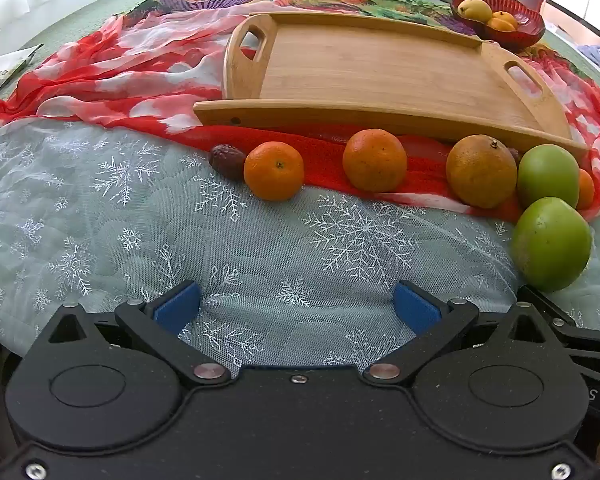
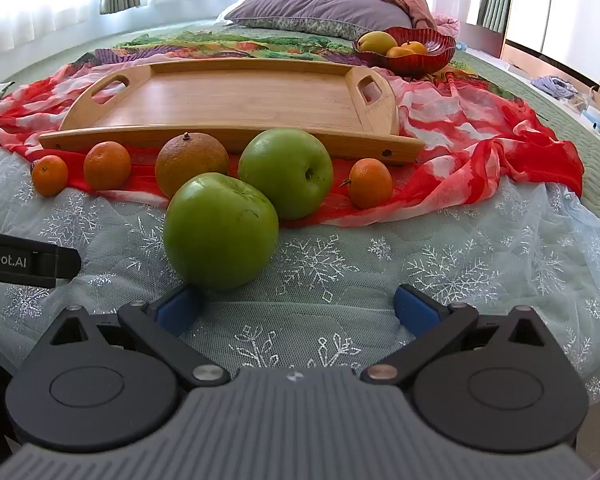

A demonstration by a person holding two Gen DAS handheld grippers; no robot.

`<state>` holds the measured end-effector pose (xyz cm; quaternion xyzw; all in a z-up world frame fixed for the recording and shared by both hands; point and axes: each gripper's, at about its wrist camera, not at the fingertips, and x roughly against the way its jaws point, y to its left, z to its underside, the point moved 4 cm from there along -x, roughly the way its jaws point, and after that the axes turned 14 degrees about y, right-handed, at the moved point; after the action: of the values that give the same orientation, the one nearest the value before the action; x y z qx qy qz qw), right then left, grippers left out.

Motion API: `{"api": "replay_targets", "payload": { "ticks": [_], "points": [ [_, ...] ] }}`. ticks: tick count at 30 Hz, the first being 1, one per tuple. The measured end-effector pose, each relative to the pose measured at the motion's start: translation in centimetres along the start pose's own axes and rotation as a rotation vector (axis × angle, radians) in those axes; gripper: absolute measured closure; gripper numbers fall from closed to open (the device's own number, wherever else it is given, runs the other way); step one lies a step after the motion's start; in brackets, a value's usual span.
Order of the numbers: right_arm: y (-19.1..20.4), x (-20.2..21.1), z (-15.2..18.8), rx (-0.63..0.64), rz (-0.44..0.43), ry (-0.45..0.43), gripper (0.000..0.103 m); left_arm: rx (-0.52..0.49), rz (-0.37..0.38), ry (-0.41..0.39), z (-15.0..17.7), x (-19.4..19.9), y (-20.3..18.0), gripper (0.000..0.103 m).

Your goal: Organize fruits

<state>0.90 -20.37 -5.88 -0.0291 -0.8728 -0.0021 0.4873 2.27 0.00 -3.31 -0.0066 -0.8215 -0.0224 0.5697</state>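
A bamboo tray (image 1: 380,68) (image 2: 236,100) lies empty on a red scarf on the bed. In front of it sit a dark date (image 1: 227,160), two small oranges (image 1: 274,171) (image 1: 375,160), a dull large orange (image 1: 481,171) (image 2: 192,162), two green apples (image 2: 220,230) (image 2: 286,172) and a small mandarin (image 2: 370,183). My left gripper (image 1: 296,308) is open and empty, well short of the fruit. My right gripper (image 2: 296,306) is open and empty; its left pad (image 2: 178,308) is just below the near apple.
A red glass bowl (image 2: 436,54) (image 1: 528,28) with a yellow fruit and two mandarins stands behind the tray at the right. A purple pillow (image 2: 320,4) lies at the head of the bed. Snowflake netting (image 1: 100,220) covers the near bed. The left gripper's side (image 2: 28,260) shows at the left.
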Motion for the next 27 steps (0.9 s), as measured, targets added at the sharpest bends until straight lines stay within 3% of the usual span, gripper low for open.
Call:
{"api": "replay_targets", "payload": {
  "ticks": [27],
  "points": [
    [0.02, -0.03, 0.06, 0.001, 0.002, -0.001, 0.0, 0.002, 0.003, -0.006, -0.01, 0.02, 0.0, 0.0]
  ]
}}
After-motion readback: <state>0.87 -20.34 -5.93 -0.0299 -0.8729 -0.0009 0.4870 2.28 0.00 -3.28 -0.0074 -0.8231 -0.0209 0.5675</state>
